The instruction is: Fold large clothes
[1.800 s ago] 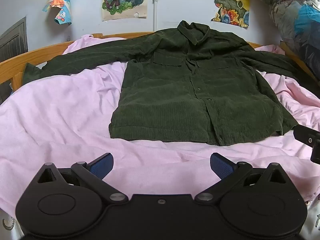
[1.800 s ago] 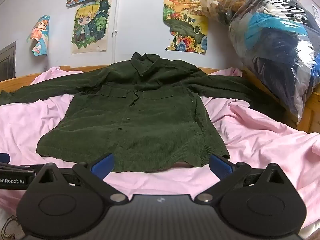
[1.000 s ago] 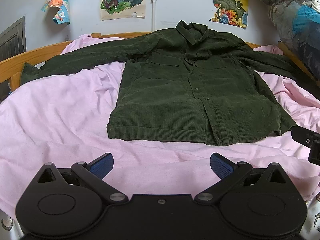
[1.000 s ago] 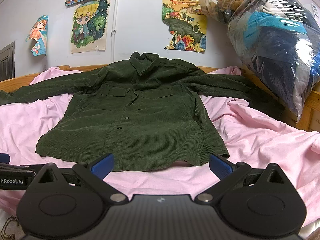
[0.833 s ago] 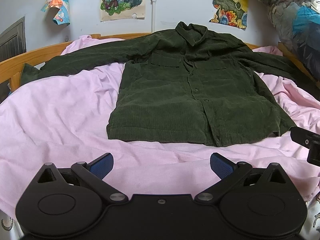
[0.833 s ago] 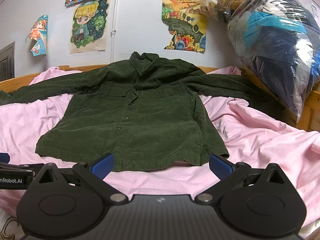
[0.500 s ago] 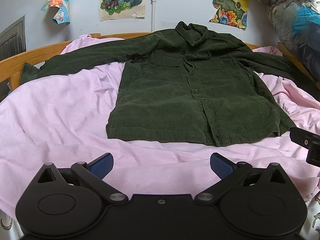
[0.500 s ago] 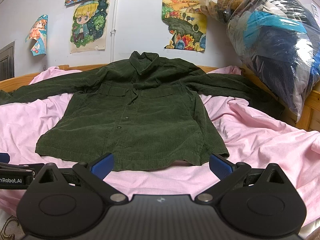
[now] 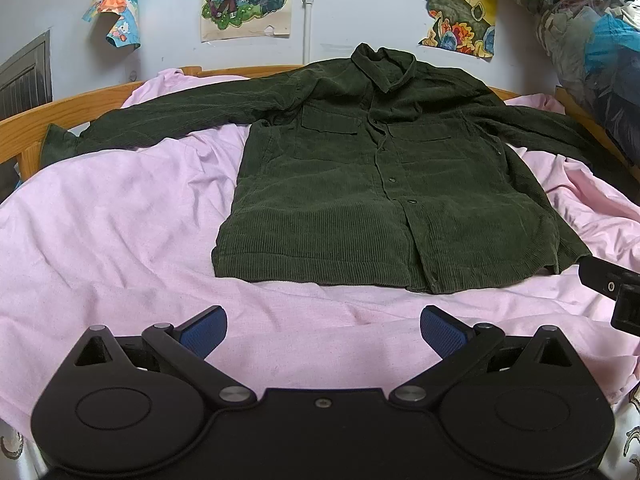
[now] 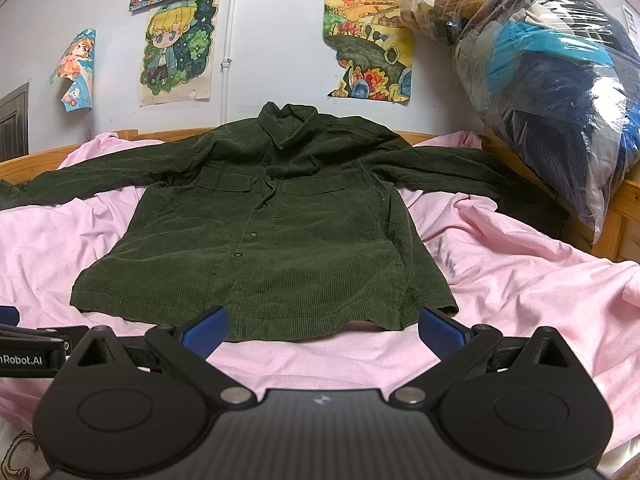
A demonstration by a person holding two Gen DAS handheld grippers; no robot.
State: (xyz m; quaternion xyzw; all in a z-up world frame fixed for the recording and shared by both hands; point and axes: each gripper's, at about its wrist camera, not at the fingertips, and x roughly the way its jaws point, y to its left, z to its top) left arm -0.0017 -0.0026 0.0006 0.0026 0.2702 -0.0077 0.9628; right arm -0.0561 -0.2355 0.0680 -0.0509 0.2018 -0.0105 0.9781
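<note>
the green jacket [image 9: 384, 200] lies face up and buttoned on the pink sheet [image 9: 120, 216], sleeves spread wide, collar toward the wall. the left gripper [image 9: 323, 330] and right gripper [image 10: 322, 330] both hang short of the hem, jaws wide apart, holding nothing. the ribbed cloth looks thick and soft, likely heavy and floppy; the hem corners or sleeve cuffs seem the best places to pinch.
</note>
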